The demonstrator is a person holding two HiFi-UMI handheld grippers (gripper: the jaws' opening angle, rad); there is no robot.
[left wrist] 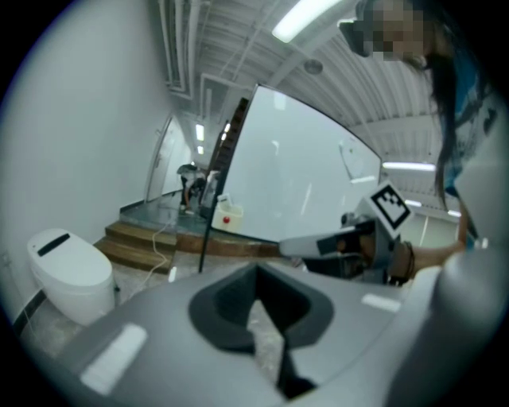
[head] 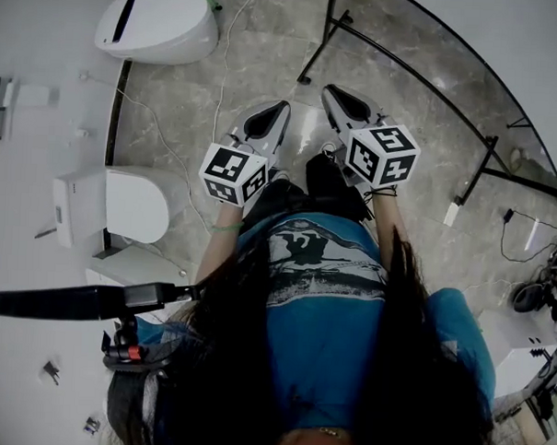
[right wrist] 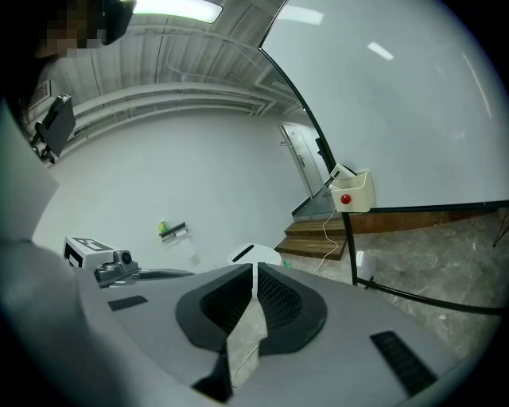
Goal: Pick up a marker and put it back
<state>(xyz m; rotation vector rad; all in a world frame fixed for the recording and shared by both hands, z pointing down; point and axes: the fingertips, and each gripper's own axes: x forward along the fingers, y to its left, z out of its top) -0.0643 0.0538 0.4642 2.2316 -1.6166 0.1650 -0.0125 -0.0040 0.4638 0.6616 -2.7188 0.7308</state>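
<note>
I see no marker in any view. Both grippers are held side by side in front of the person's body, above a marble floor. My left gripper (head: 269, 115) (left wrist: 256, 274) has its jaws together and nothing between them. My right gripper (head: 344, 98) (right wrist: 254, 266) is also shut and empty. The two point toward a large whiteboard (left wrist: 302, 175) (right wrist: 413, 103) on a black frame (head: 405, 70). A small white box with a red dot (left wrist: 227, 216) (right wrist: 352, 191) hangs at the board's lower corner. A small wall shelf (right wrist: 171, 230) holds something green.
A white oval device (head: 158, 23) (left wrist: 67, 270) sits on the floor to the left. Wooden steps (left wrist: 143, 242) (right wrist: 318, 238) rise beyond the board. Thin cables (head: 171, 148) run over the floor. A white unit (head: 113, 205) stands at the left, and a black bar (head: 82, 301) juts out below it.
</note>
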